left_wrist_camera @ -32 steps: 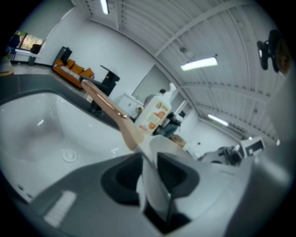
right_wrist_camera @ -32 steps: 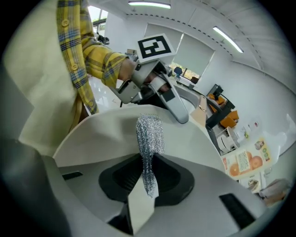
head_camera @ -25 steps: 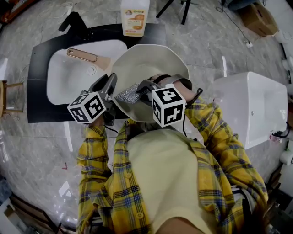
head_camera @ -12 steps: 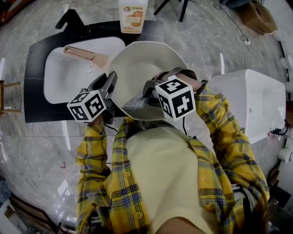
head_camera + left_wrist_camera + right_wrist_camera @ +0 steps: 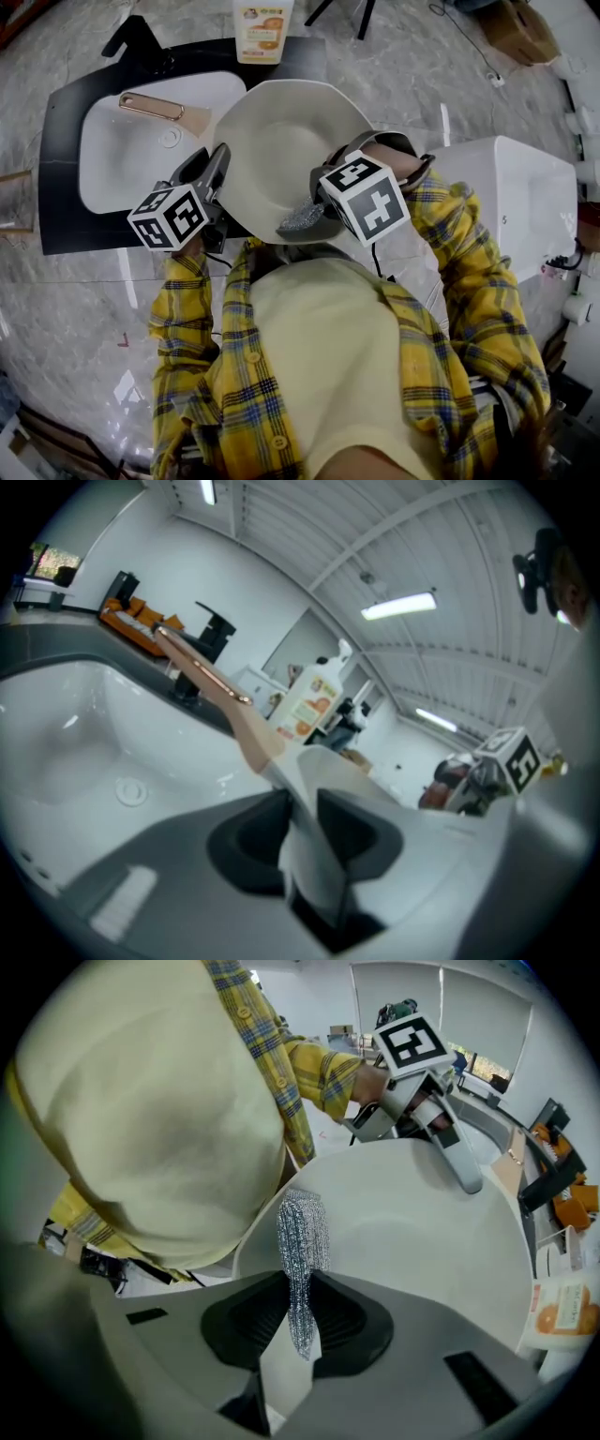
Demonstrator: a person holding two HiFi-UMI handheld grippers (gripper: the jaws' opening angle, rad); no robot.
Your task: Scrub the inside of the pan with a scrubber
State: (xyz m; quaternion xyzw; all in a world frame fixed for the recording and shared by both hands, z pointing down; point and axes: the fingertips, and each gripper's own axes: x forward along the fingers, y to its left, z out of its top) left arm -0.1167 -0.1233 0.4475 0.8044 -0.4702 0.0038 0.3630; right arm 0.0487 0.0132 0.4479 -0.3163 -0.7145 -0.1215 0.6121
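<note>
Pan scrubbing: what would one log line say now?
left gripper: shut on rim of cream round pan | right gripper: shut on silver mesh scrubber, inside pan

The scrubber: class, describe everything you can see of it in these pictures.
The scrubber is a silvery, glittering pad of what looks like woven metal mesh, squeezed into a narrow strip. The right gripper is shut on one end of it, the jaws pressing both faces, and the rest sticks out beyond them. Its free end lies over the near inner wall of the pale pan, close to the rim. Whether it actually touches the wall cannot be confirmed.
</note>
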